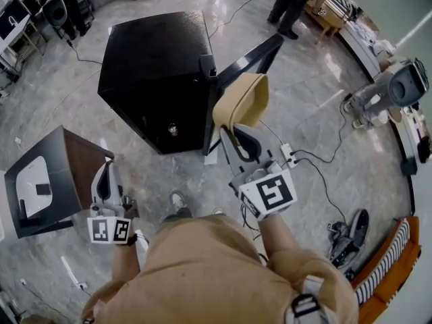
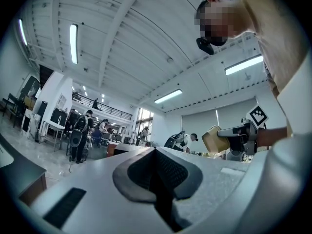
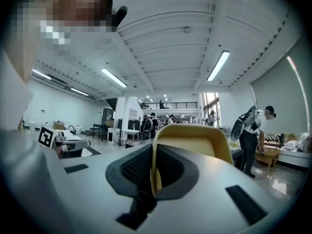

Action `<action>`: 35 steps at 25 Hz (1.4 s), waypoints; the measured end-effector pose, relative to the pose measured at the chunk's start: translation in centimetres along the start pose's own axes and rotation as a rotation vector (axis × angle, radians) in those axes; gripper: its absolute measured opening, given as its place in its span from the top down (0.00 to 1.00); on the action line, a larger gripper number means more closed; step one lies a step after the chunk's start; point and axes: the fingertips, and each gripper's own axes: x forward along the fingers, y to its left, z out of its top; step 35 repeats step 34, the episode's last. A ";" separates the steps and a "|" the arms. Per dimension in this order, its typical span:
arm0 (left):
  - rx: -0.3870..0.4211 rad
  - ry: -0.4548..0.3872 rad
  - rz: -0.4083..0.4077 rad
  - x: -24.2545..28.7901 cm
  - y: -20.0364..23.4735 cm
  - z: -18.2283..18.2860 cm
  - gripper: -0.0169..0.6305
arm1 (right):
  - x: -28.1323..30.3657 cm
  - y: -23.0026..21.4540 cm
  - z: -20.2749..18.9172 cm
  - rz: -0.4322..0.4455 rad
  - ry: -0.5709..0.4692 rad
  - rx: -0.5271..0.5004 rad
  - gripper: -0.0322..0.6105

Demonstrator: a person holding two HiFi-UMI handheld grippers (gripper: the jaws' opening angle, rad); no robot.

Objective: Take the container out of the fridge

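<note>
In the head view a small black fridge stands on the marble floor, its door swung open to the right. My right gripper is shut on the rim of a tan container, held in the air in front of the open door. In the right gripper view the container's wall is pinched between the dark pads. My left gripper hangs lower left, shut with nothing in it; in the left gripper view its pads meet. From there the container shows at the right.
A dark box-shaped stand with a white item sits at the left. A power strip and cables lie right of the fridge, shoes further right. A person stands at the back; a white machine at the right.
</note>
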 end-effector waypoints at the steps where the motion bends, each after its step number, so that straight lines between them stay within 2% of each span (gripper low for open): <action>1: -0.001 0.000 0.001 0.1 0.0 0.0 0.97 | -0.1 -0.1 -0.1 0.000 0.006 -0.003 0.92; 16: 0.051 -0.050 0.069 0.8 2.8 2.5 0.97 | 0.9 -2.1 1.5 -0.031 -0.028 -0.027 0.92; 25: 0.057 -0.071 0.066 0.9 2.4 3.2 0.97 | 0.9 -2.1 2.4 -0.032 -0.050 -0.042 0.92; 35: 0.062 -0.060 0.056 1.4 1.9 3.1 0.97 | 0.2 -2.9 2.0 -0.053 -0.056 -0.022 0.92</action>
